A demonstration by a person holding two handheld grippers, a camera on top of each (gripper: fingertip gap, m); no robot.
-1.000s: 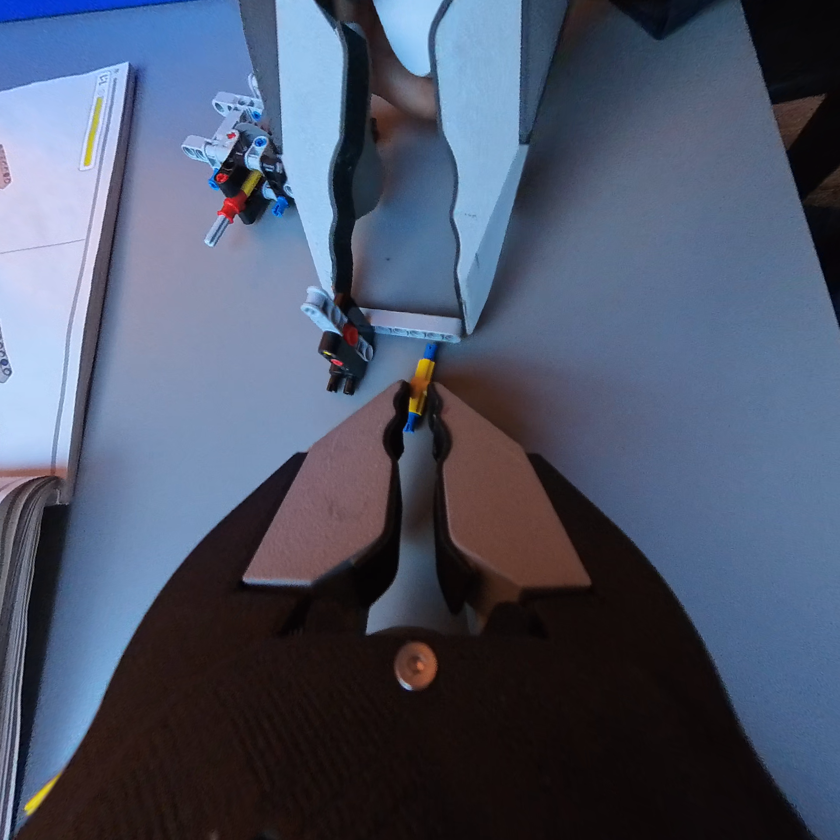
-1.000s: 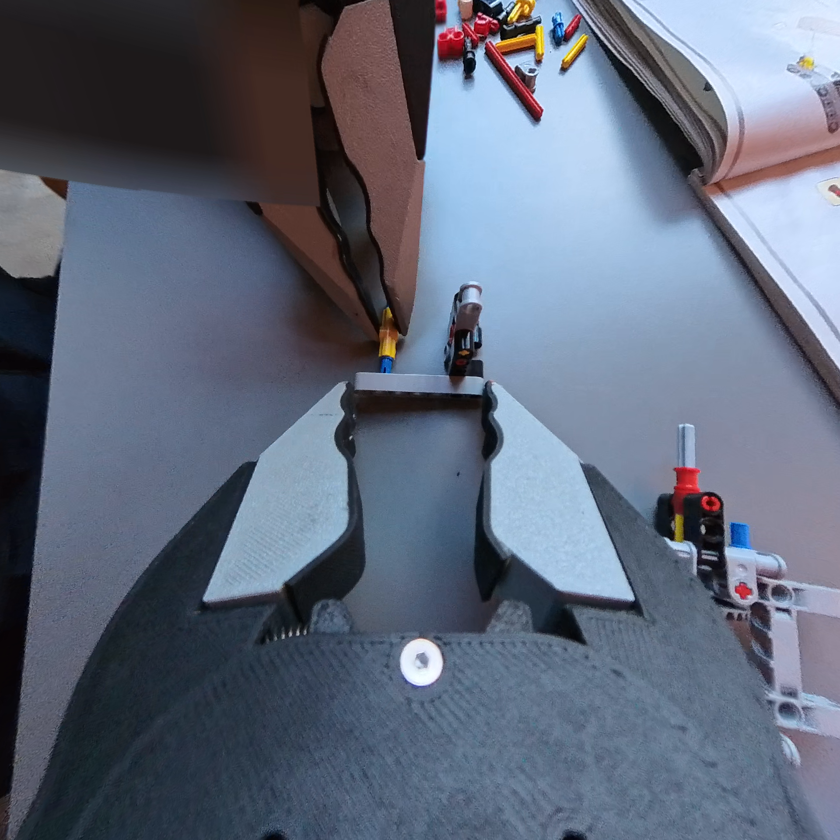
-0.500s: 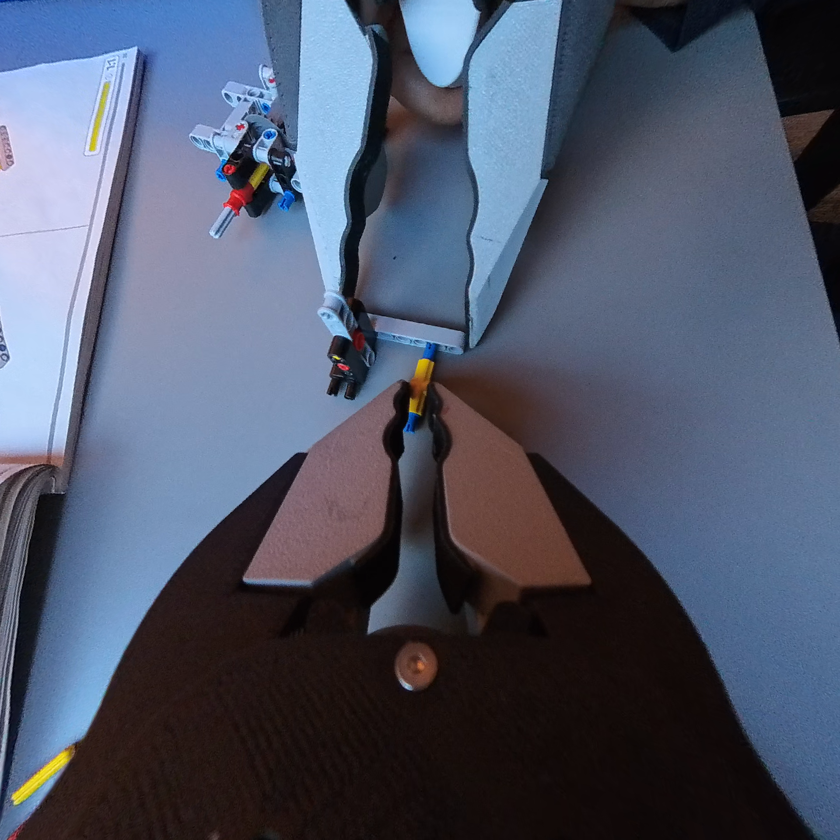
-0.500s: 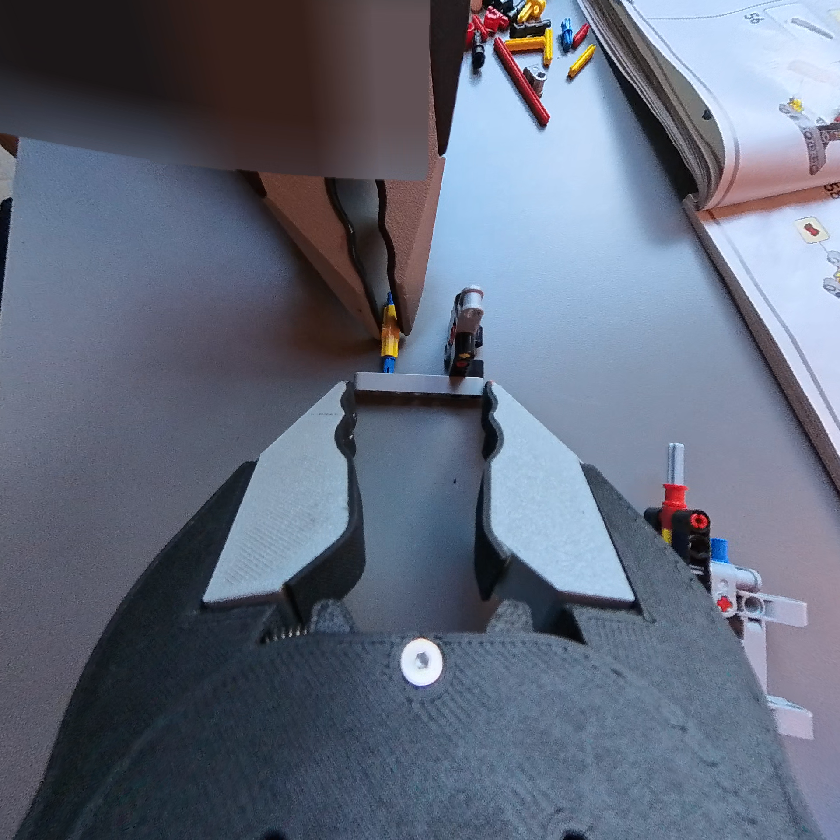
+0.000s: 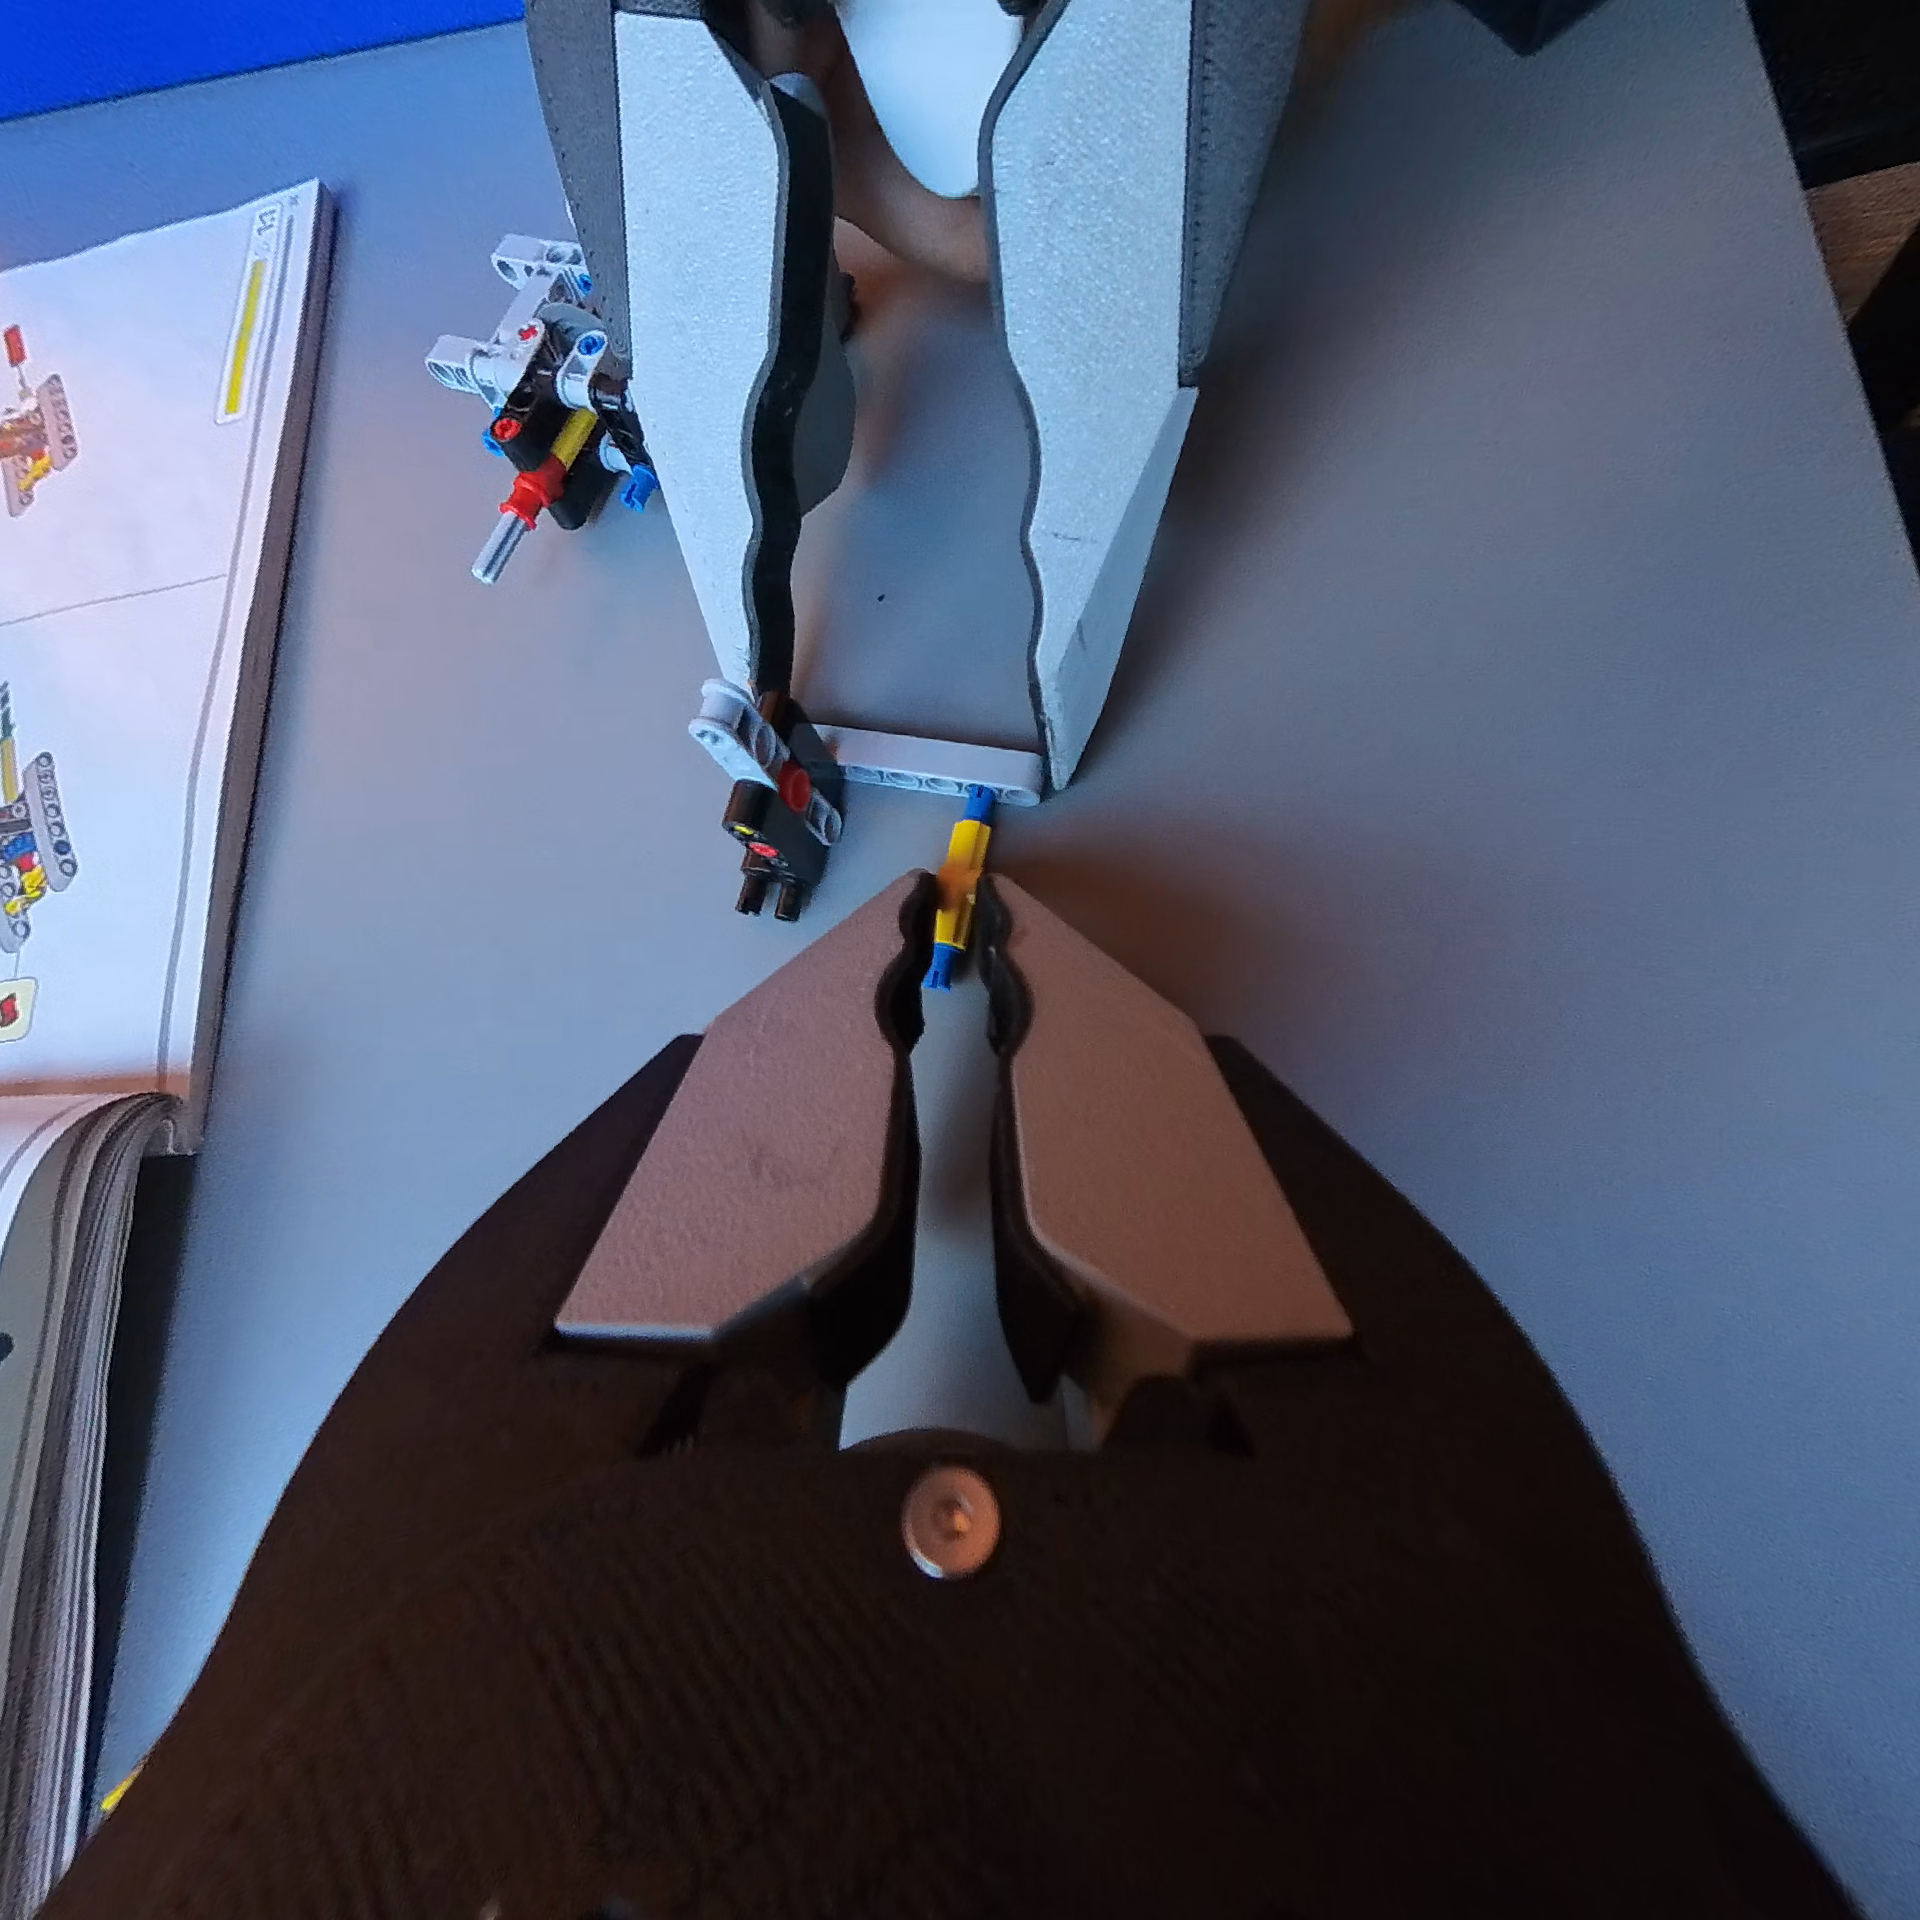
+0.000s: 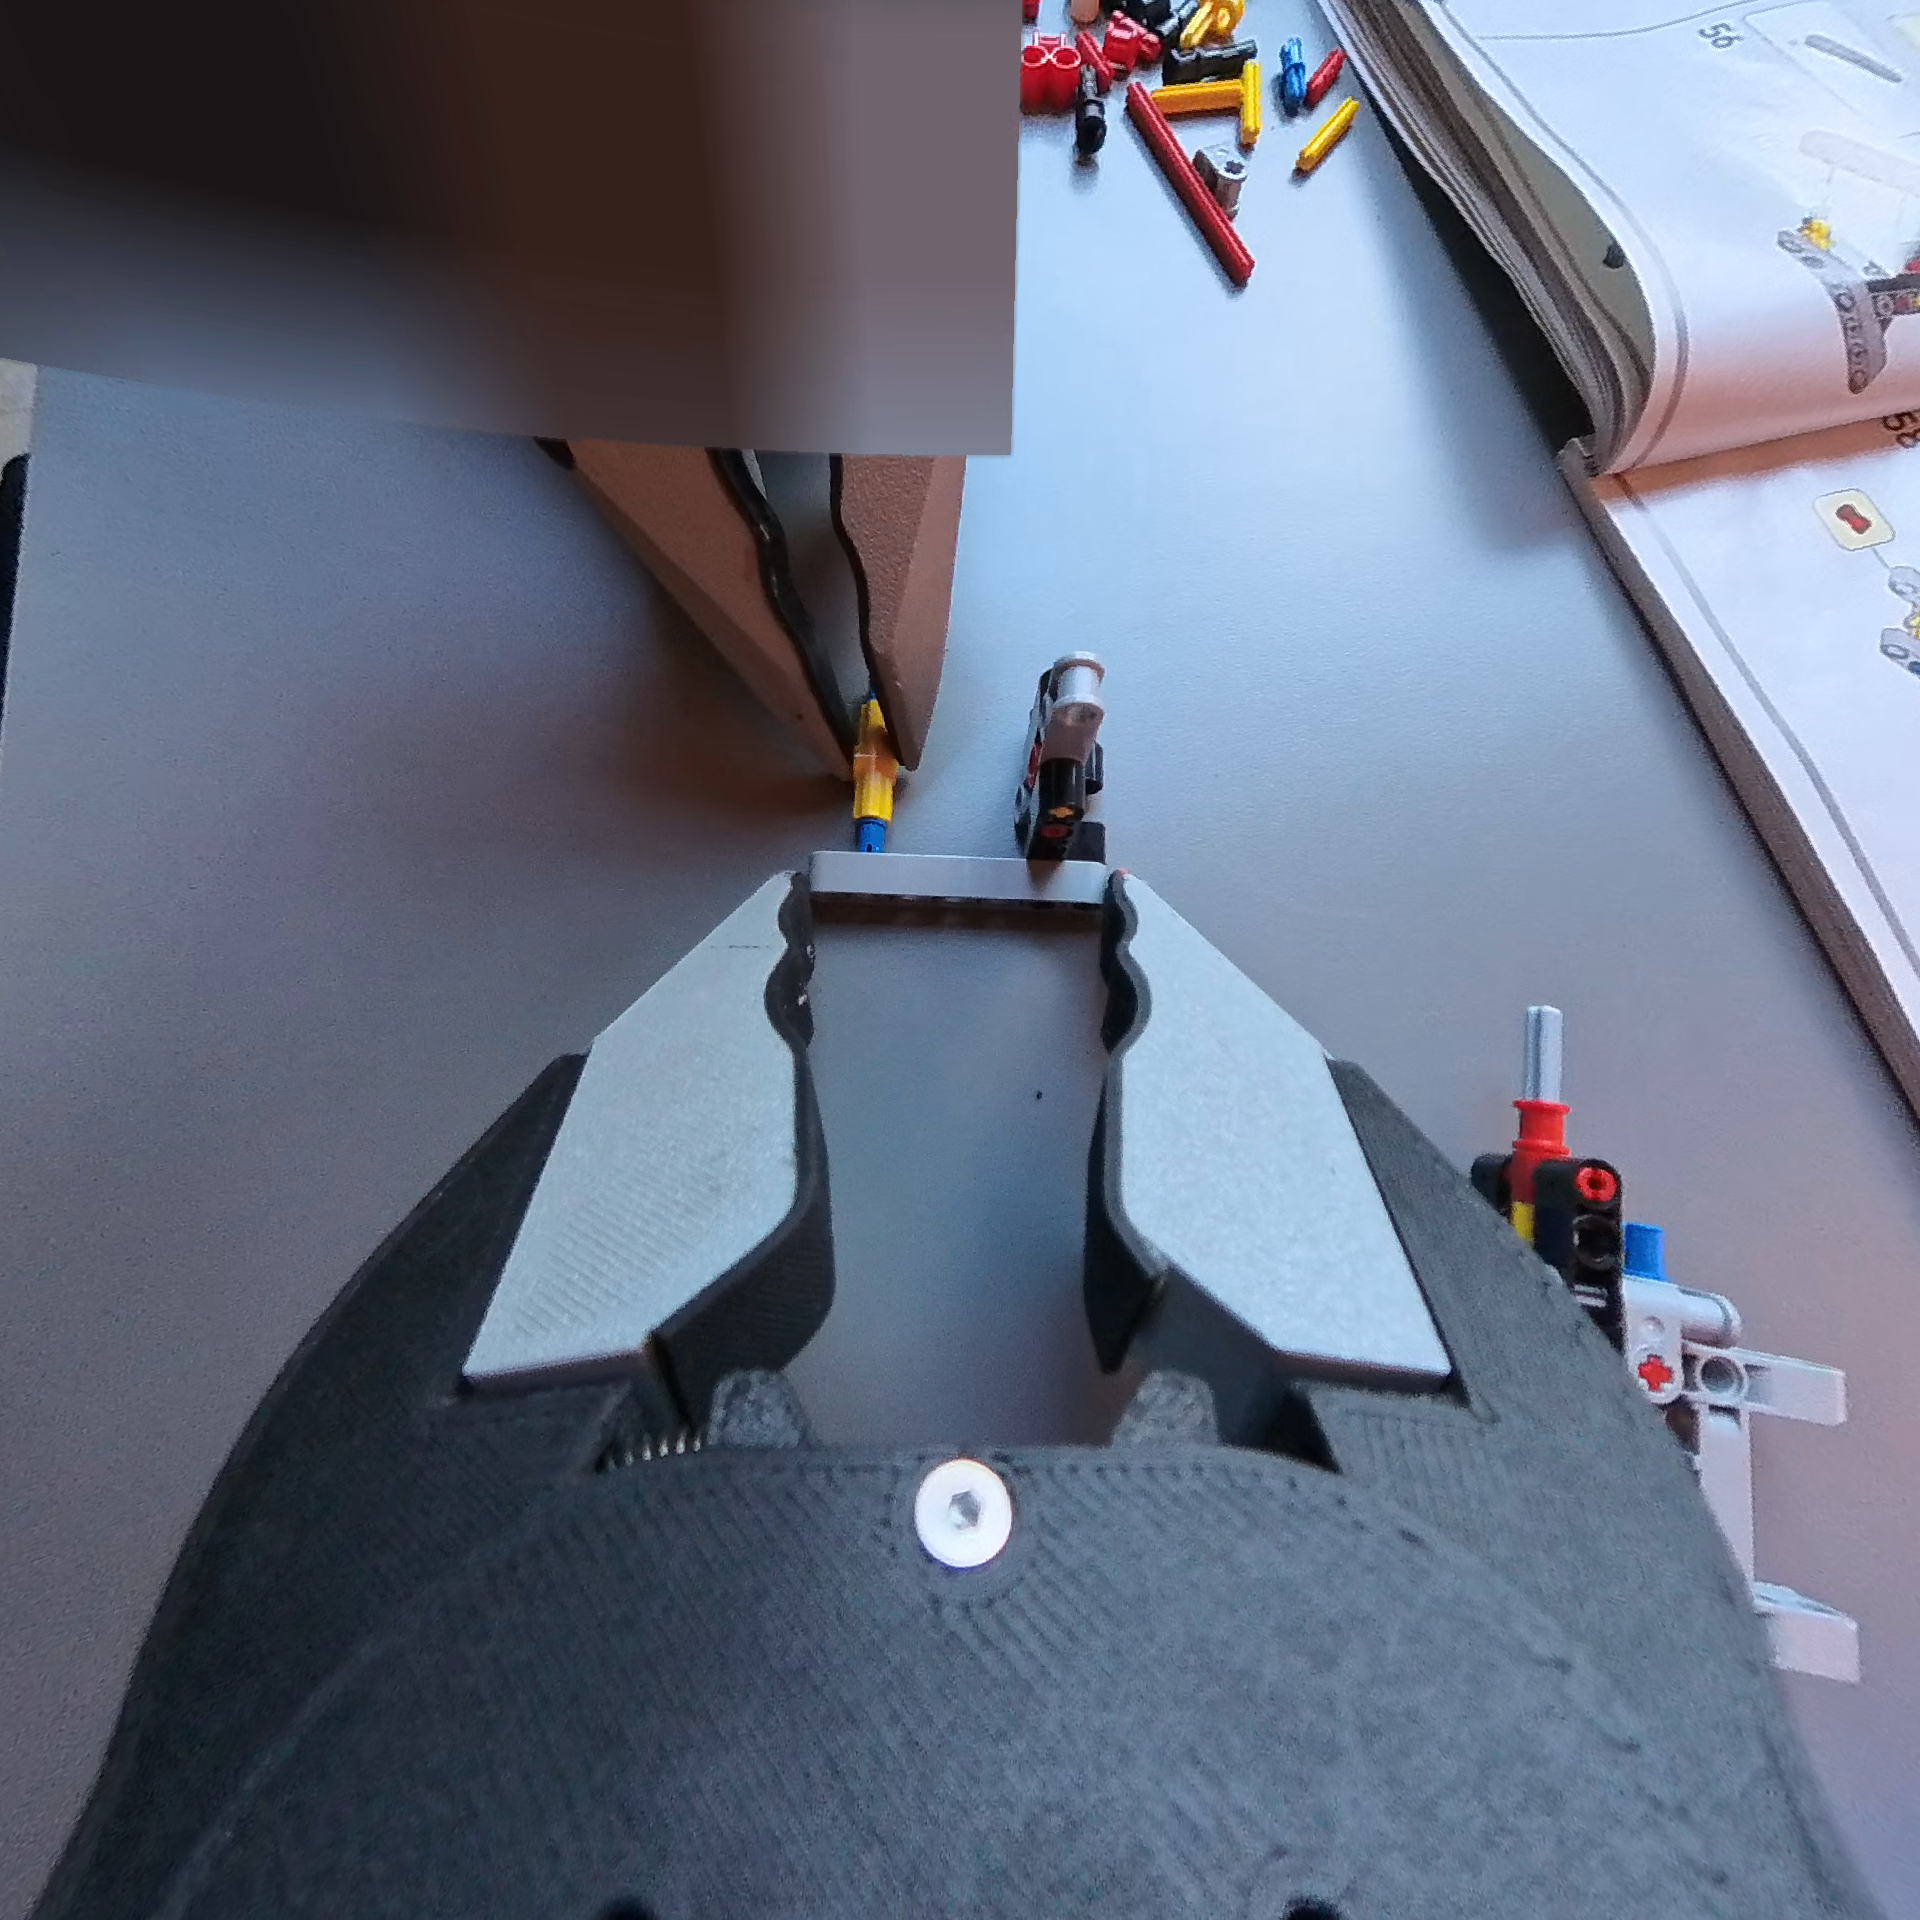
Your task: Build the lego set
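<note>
**Pin at the beam's end hole**

The yellow pin [image 5: 958,902], with blue tips at both ends, is pinched between the left fingers [image 5: 831,997], which stand narrow and press on its middle. Its far blue tip meets the face of the grey beam [image 5: 935,767], at a hole near one end; whether it has entered the hole cannot be told.

The beam lies crosswise between the tips of the right gripper [image 6: 956,894], whose fingers [image 6: 707,997] stand wide and clamp it by its two ends. A black block [image 5: 784,821] with red pins and a short grey link sits fixed at the beam's other end, beside the left fingers' tips.

Beyond the right fingers' side, a larger assembly [image 6: 1590,1236] of black, grey, red and blue parts lies on the desk [image 5: 1455,935], apart from both grippers. Farther out, loose red, yellow, blue and black parts [image 6: 1195,94] lie scattered on the desk, in no container. An open booklet [image 6: 1714,208] lies at the desk's edge.
</note>
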